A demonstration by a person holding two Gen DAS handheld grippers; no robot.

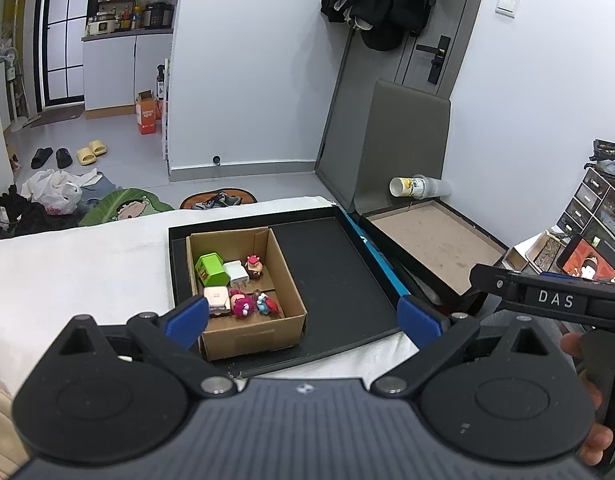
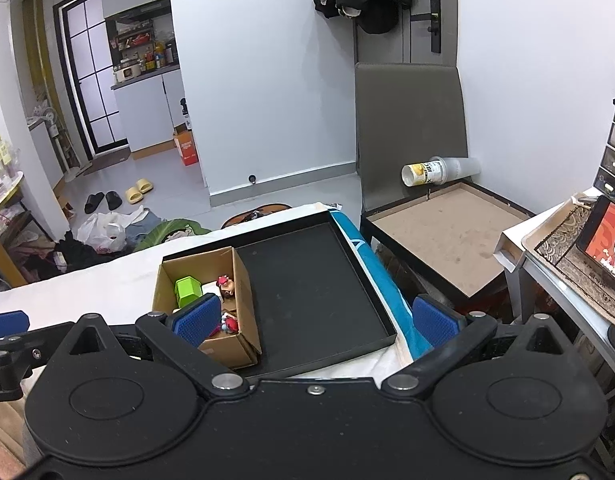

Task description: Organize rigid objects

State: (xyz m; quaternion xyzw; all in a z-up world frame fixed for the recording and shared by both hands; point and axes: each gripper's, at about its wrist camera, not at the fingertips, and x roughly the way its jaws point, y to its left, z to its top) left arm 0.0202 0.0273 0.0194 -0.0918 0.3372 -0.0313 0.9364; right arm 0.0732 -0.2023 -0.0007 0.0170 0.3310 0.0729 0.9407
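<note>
A cardboard box [image 1: 251,340] [image 2: 243,276] sits in the left part of a shallow black tray [image 1: 335,276] [image 2: 311,280] on a white-covered surface. Inside it lie a green block [image 1: 210,270] [image 2: 188,290], a white charger [image 1: 236,273], another white plug [image 1: 216,296], a pink figure [image 1: 242,306], a small red-capped figure [image 1: 254,266] [image 2: 225,285] and a red-blue toy [image 1: 267,304] [image 2: 229,324]. My left gripper [image 1: 303,318] hovers open before the tray, empty. My right gripper [image 2: 317,318] is open too, empty, over the tray's near edge.
Right of the tray stands a brown-topped low table [image 1: 431,240] [image 2: 443,236] with a grey chair back [image 2: 411,128] and a tipped cup [image 2: 425,174]. A phone [image 2: 607,240] stands on a shelf at far right. Clothes and slippers [image 1: 91,152] lie on the floor behind.
</note>
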